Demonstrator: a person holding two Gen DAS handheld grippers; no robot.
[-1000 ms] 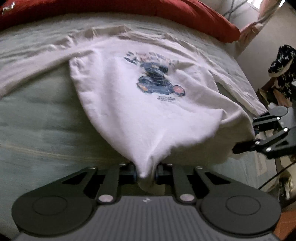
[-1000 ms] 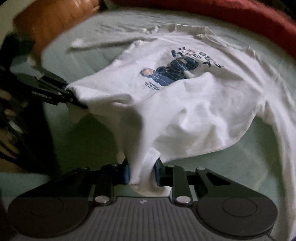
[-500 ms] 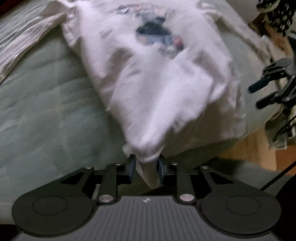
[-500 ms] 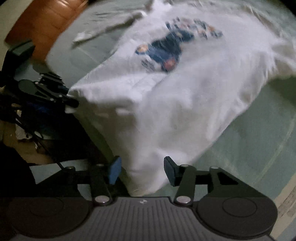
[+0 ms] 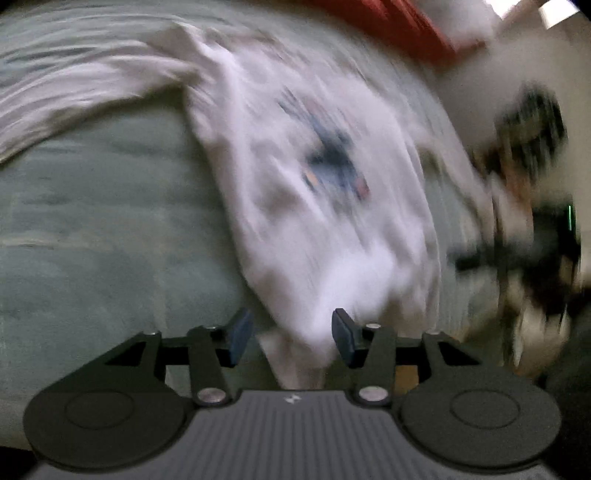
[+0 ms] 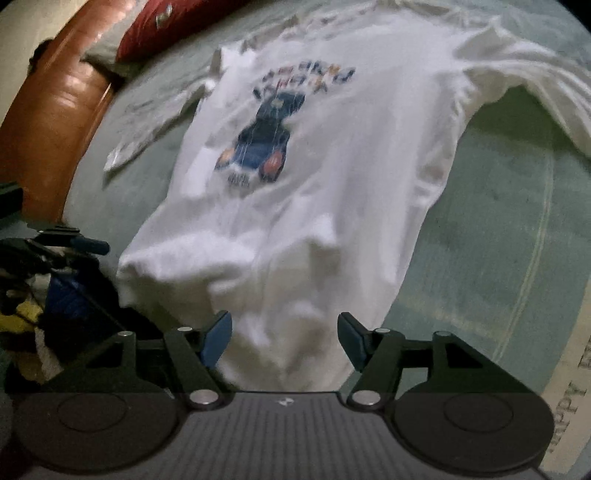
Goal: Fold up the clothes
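- Bed [image 6: 491, 236]: green sheet, fills both views; red pillow [image 6: 173, 22] at the far end. I treat it as the folding surface.
- Shirt [image 6: 332, 192]: white, long-sleeved, blue print facing up, laid lengthwise on the bed. Its hem end hangs over the near edge, just in front of both claws. One sleeve [image 5: 74, 92] trails out to the left in the left view.
- Right gripper [image 6: 284, 336]: released, jaws opening. Hem cloth sits between the pads [image 6: 216, 338] but neither presses on it.
- Left gripper [image 5: 288, 336]: also letting go, jaws opening. A fold of hem lies in the gap, close to the right pad; I see no pinch. View badly smeared.
- Judged step: drop after the spread-out, before the first fold. To do it well I would pull both claws straight back so no pad snags the hem, then check that the body lies flat and smooth the bulge near the hem before taking a sleeve.
- Risk: the overhanging hem may drag the shirt off the bed edge once it is free.
- Versus a second ago: both claws were clenched on hem corners, cloth stretched up off the bed between them. Now both are free and the shirt has settled flat, print further up the bed. Half a second ago the right claw had already parted while the left still gripped.
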